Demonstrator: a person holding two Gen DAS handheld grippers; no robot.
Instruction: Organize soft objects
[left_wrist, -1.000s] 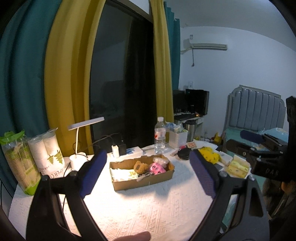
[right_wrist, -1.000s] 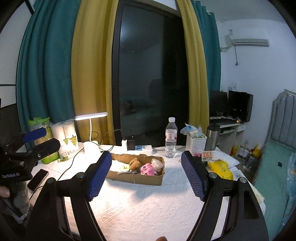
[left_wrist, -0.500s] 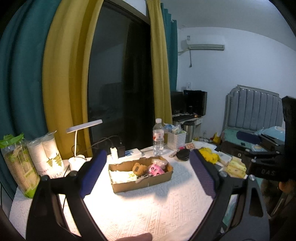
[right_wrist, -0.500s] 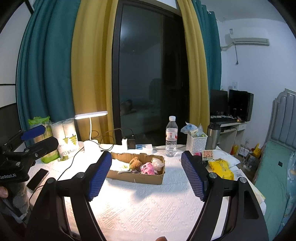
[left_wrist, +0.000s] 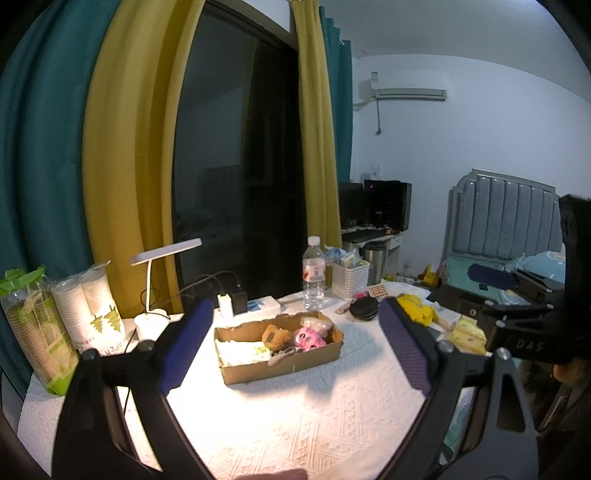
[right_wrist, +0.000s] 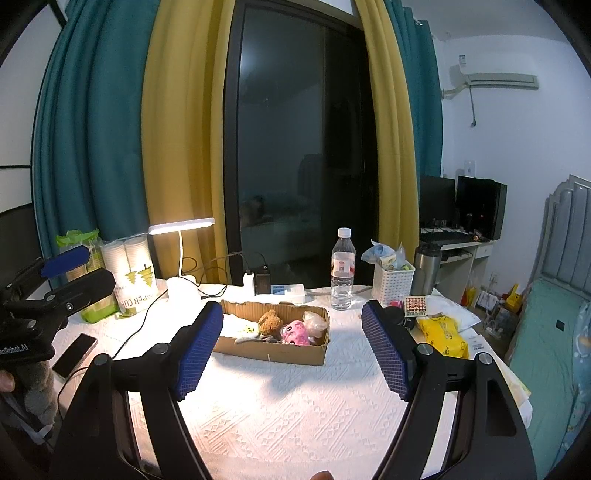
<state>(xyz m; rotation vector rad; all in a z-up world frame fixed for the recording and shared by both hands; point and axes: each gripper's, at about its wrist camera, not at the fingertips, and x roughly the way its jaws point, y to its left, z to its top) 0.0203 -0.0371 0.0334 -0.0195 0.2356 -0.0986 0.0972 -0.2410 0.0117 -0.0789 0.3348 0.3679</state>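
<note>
I am holding my left gripper (left_wrist: 295, 347) above the tabletop covered with a white embossed cloth (left_wrist: 295, 417), its jaws spread wide and gripping nothing. My right gripper (right_wrist: 291, 349) is hanging the same way, jaws wide apart and empty.

A shallow brown cardboard box (right_wrist: 273, 350) is sitting in the middle of both frames, framed between my blue ribbed pads (right_wrist: 195, 350). Inside it, a small brown plush bear (right_wrist: 269, 321) is lying beside a pink plush toy (right_wrist: 295, 332), with a crumpled clear plastic bag (right_wrist: 314, 321) at the right end and pale soft cloth (left_wrist: 240, 350) filling the left end.

Behind the box a clear plastic water bottle (right_wrist: 342, 269) is standing upright, with a white woven basket (right_wrist: 391, 284) just to its right. A white desk lamp (right_wrist: 181, 236) is glowing at the left of centre, next to sleeves of stacked paper cups (right_wrist: 129, 273). A yellow packet (right_wrist: 443, 336) is lying at the right edge of the tabletop, and a dark smartphone (right_wrist: 74, 354) is resting at the lower left in the right wrist view.
</note>
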